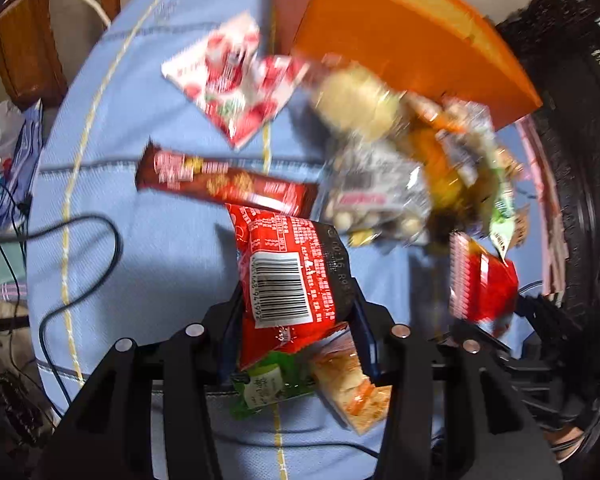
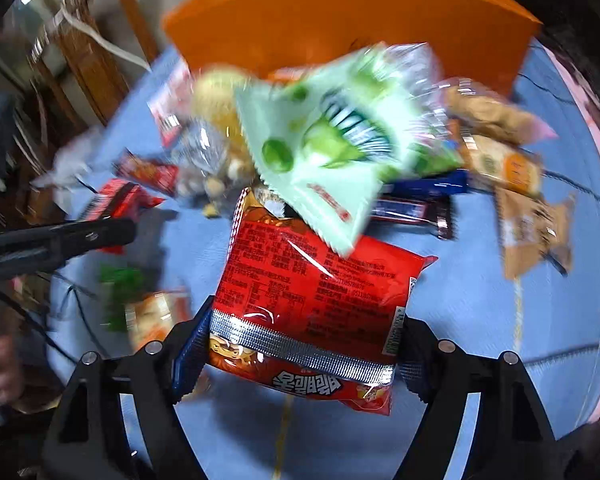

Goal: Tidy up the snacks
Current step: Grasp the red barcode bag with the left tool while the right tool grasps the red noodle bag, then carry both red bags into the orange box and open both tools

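Both tools clamp snack packets over the blue worktop (image 1: 148, 216).

The orange box (image 2: 340, 28) stands at 12 o'clock behind the snack pile. The right tool (image 2: 300, 344), spread fairly wide, grips a big red packet (image 2: 312, 284). The left tool (image 1: 296, 320), narrower, pinches a red barcode packet (image 1: 288, 276), pointing toward 12 o'clock.
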`<action>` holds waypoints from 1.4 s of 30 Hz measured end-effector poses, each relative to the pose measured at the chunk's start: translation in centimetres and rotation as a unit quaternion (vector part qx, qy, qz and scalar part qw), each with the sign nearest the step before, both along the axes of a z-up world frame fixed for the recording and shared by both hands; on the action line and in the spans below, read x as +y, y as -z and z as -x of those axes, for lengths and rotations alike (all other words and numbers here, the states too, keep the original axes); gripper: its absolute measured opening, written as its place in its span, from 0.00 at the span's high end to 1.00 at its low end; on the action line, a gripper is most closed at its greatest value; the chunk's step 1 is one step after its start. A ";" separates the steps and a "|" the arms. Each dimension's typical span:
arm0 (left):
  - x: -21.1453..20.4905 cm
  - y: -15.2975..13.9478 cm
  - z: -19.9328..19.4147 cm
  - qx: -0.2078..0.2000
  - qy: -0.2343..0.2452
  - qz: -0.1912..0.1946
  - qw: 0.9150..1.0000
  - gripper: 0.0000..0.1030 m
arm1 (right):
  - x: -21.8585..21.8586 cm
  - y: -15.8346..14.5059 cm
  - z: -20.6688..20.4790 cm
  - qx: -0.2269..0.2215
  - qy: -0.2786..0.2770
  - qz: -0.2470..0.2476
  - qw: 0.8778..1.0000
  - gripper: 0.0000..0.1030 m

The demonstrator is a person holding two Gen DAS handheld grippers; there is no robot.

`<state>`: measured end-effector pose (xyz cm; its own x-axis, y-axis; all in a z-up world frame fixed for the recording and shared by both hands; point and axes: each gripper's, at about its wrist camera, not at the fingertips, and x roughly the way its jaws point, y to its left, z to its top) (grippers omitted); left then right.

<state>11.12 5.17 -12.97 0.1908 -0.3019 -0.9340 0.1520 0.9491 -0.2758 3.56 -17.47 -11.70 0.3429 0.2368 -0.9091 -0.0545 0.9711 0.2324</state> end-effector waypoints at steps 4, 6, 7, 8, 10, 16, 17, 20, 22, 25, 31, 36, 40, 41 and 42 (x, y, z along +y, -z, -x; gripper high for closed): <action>-0.1 -2.6 -0.3 -0.025 0.009 0.013 1.000 0.55 | -3.4 -2.7 2.0 -0.024 0.030 -0.041 0.998 0.22; -0.3 -3.8 -0.5 -0.040 0.016 0.018 0.999 0.55 | -4.5 -3.9 2.6 -0.039 0.043 -0.045 0.997 0.22; -0.5 -4.6 -0.4 -0.048 0.020 0.024 0.998 0.55 | -5.3 -4.6 2.7 -0.049 0.050 -0.051 0.996 0.22; -0.7 -5.3 -0.4 -0.054 0.023 0.029 0.998 0.55 | -5.9 -5.5 2.7 -0.061 0.055 -0.053 0.995 0.22; -1.4 -7.0 -0.5 -0.072 0.030 0.036 0.996 0.55 | -6.8 -6.9 2.6 -0.085 0.057 -0.054 0.993 0.22; -5.1 -12.5 -3.7 -0.134 0.047 0.051 0.989 0.55 | -8.7 -12.2 -3.1 -0.157 0.058 -0.061 0.984 0.22; -5.5 -13.4 -4.8 -0.141 0.048 0.056 0.987 0.55 | -8.8 -12.5 -4.3 -0.164 0.058 -0.064 0.983 0.22; -7.2 -15.2 -8.1 -0.159 0.051 0.061 0.984 0.55 | -9.2 -13.5 -8.3 -0.184 0.061 -0.069 0.979 0.22; -8.4 -15.6 -11.0 -0.164 0.048 0.052 0.984 0.55 | -9.5 -13.9 -11.1 -0.188 0.064 -0.067 0.978 0.22; -9.8 -15.4 -14.3 -0.157 0.042 0.044 0.986 0.55 | -9.6 -13.7 -15.3 -0.186 0.067 -0.061 0.978 0.21; -10.3 -12.1 -19.6 -0.131 0.001 -0.009 0.991 0.12 | -10.3 -10.9 -20.1 -0.177 0.093 -0.031 0.979 0.16; -8.1 -11.1 -18.8 -0.132 -0.032 -0.013 0.991 0.06 | -11.0 -9.3 -19.3 -0.164 0.105 -0.046 0.980 0.15; -6.0 -10.1 -16.9 -0.110 -0.043 -0.008 0.993 0.06 | -11.1 -8.5 -17.1 -0.152 0.103 -0.054 0.982 0.15; -5.5 -10.0 -16.1 -0.110 -0.043 -0.009 0.993 0.06 | -11.0 -8.4 -16.4 -0.147 0.101 -0.057 0.982 0.15; -5.2 -10.0 -15.4 -0.110 -0.043 -0.010 0.993 0.06 | -10.9 -8.3 -15.5 -0.141 0.098 -0.058 0.983 0.15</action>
<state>26.51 -0.02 -2.94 0.4150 -0.2573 -0.8727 0.1246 0.9662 -0.2256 19.11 -28.32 -3.43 0.6274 0.2373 -0.7416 0.0523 0.9374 0.3443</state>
